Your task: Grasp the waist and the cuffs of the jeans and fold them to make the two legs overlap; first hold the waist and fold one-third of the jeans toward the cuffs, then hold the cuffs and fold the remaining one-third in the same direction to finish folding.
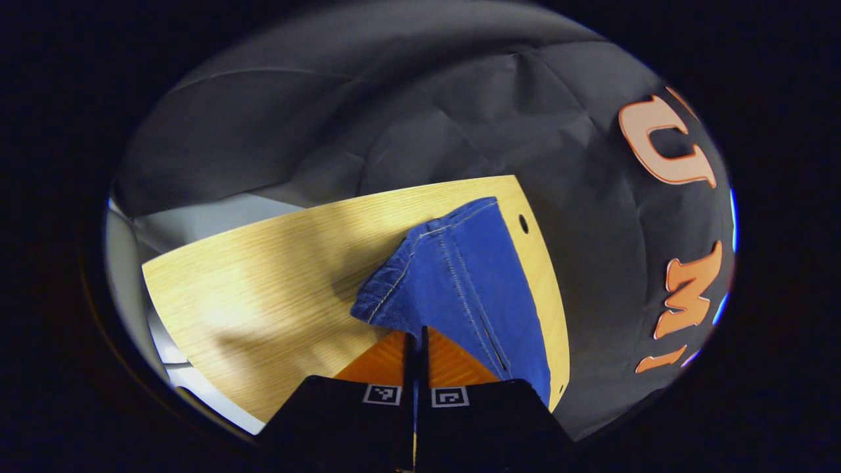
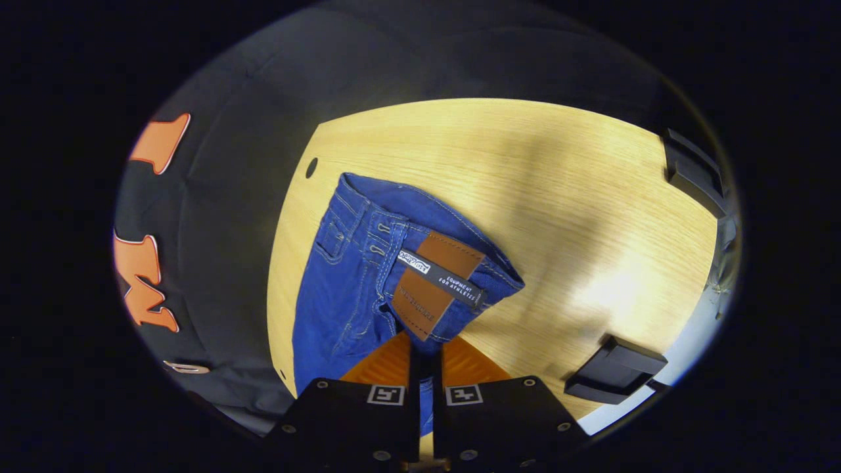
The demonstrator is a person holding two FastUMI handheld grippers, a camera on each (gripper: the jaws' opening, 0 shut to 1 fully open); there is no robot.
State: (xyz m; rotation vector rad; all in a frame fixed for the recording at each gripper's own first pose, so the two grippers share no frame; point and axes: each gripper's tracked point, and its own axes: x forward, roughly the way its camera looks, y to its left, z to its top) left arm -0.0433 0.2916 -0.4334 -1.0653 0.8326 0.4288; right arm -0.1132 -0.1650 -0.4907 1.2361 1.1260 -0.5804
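Note:
Blue jeans lie on a light wooden table. In the left gripper view the cuff end of the jeans (image 1: 460,282) shows, with its stitched hem lifted, and my left gripper (image 1: 416,336) is shut on that cuff fabric between its orange fingers. In the right gripper view the waist end of the jeans (image 2: 368,263) shows, with belt loops and a brown leather patch (image 2: 437,282). My right gripper (image 2: 425,345) is shut on the waistband just below the patch.
The wooden table (image 1: 263,282) ends close to the black cloth wall beside the jeans, with a small round hole (image 1: 523,223) near that edge. Two black blocks (image 2: 614,371) (image 2: 693,171) sit at the table's edge in the right gripper view. Bare wood (image 2: 558,197) spreads beyond the waist.

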